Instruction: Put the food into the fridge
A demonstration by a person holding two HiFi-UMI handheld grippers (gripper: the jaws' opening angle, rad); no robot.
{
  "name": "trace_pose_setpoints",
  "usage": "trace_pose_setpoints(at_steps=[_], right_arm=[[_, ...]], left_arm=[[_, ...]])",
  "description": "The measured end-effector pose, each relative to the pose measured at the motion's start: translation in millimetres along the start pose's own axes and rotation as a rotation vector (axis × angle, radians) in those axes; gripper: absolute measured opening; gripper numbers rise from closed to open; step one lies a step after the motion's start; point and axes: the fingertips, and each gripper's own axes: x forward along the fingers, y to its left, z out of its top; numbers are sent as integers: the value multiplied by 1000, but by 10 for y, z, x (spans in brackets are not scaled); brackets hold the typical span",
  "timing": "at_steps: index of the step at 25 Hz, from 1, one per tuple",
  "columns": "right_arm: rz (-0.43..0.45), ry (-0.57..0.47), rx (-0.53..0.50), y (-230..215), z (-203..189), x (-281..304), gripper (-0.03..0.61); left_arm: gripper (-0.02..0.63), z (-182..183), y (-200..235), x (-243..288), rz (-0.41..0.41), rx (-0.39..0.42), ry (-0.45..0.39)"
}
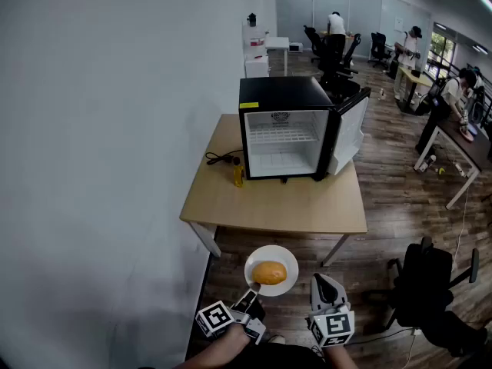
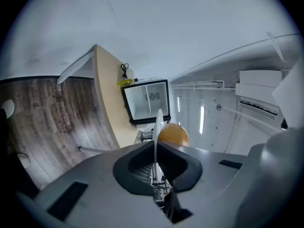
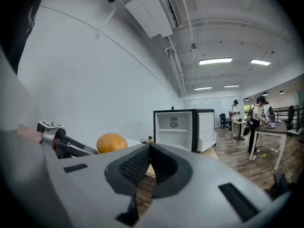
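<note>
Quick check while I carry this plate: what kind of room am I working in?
Most likely an open-plan office: swivel chairs and long desks with people at them fill the far end. The mini fridge stands open on a wooden table by the wall.

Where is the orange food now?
The orange food sits on the white plate gripped by the left gripper, low centre in the head view, short of the table.

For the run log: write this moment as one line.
left gripper: shut on plate rim | food: orange, round, on plate | right gripper: shut, empty | fridge: door open, on table
</note>
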Motion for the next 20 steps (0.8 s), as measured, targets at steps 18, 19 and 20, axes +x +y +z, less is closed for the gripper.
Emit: trace_pose_setpoints(at_steps=[18,19,20], right_arm=[[-23,3,4,-161,-146,-98,60],[-23,7,8,-183,-167,-110,60],[-23,9,11,-205,-183,-114,60]], left_arm=[[21,-16,59,96,0,-34,-44],[21,-41,80,100,9,-37,-44],[21,-67,100,111,15,-43,-43]])
